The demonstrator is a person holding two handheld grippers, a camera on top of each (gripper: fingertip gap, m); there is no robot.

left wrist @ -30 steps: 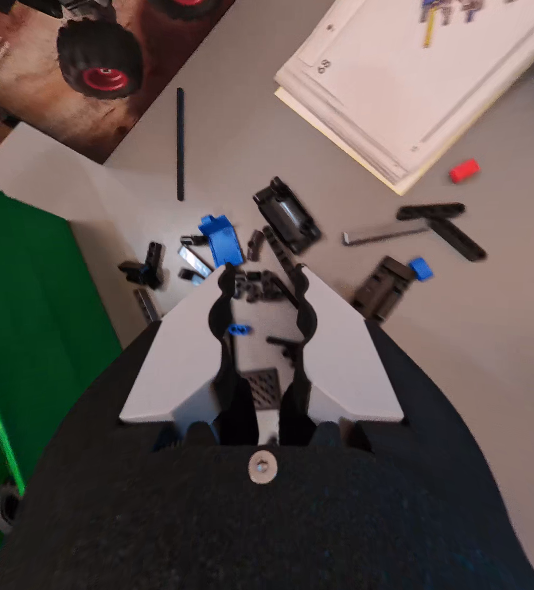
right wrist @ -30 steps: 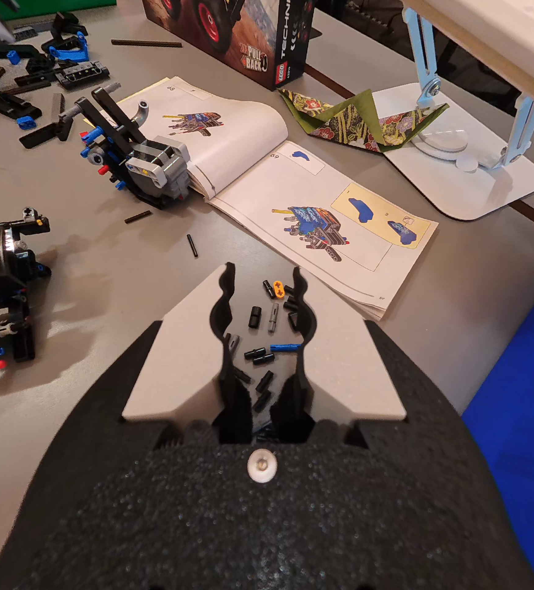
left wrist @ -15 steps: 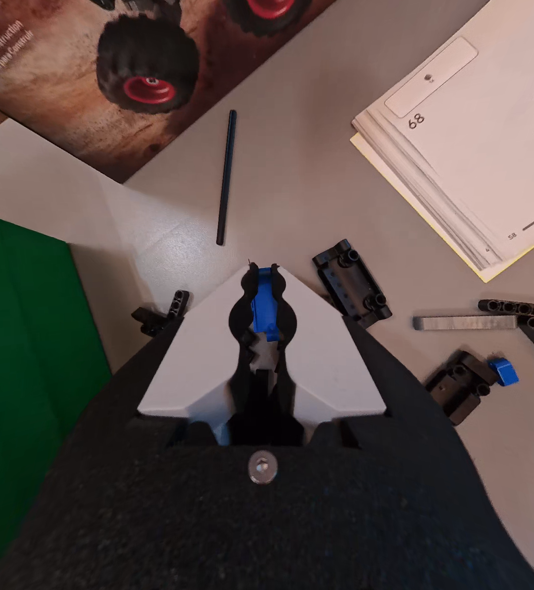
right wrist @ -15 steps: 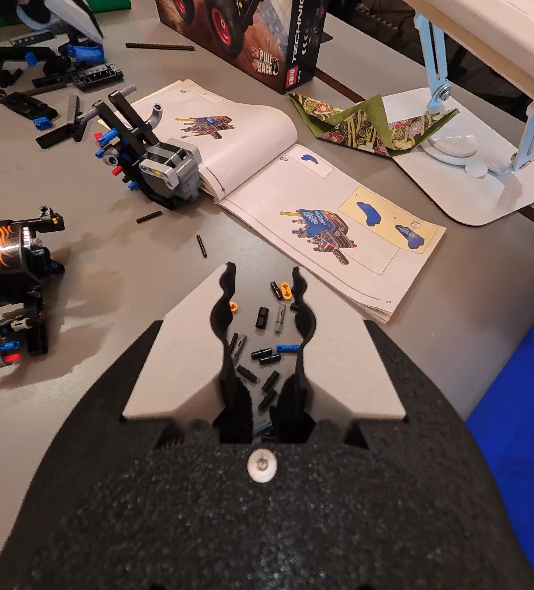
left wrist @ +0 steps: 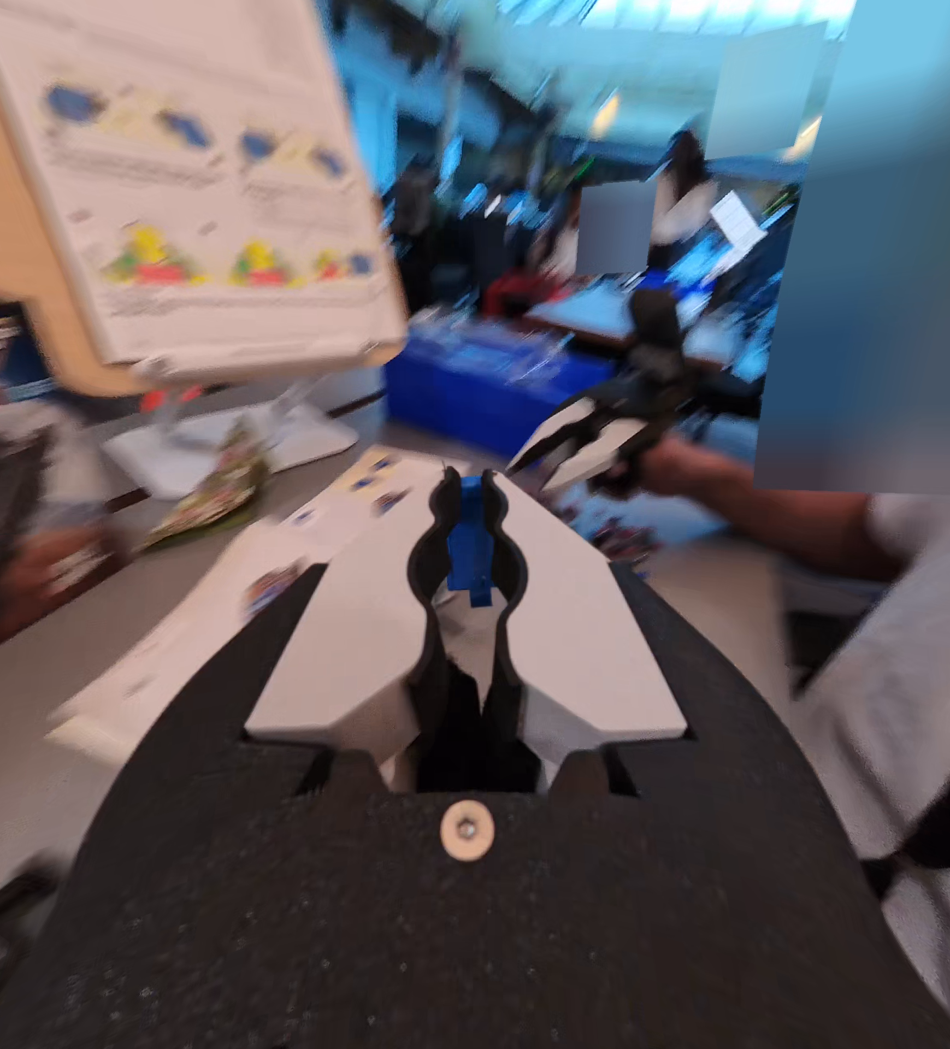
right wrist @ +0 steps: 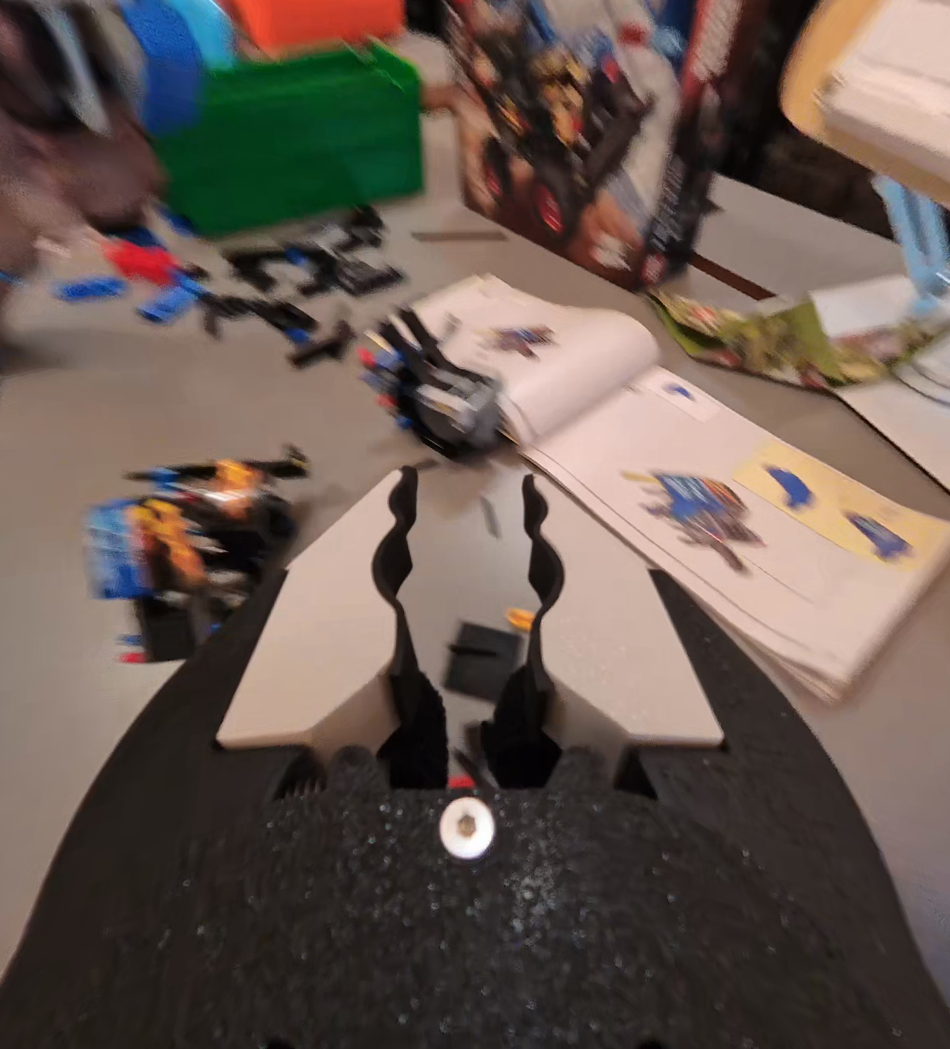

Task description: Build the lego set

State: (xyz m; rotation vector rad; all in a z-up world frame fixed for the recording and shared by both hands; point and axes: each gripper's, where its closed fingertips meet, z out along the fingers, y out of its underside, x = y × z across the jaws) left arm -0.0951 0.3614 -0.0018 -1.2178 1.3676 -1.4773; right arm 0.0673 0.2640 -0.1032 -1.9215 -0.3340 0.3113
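**Heavy motion blur, soft indoor light**

Both views were badly smeared by motion. In the left wrist view only the left gripper and the blue piece it held stayed sharp; the propped sheet and room behind were streaked, with cool bright light glaring from above. In the right wrist view the right gripper looked soft, the booklet and green bin smeared. Table lit evenly, shadows faint. Wide-angle bending at edges.
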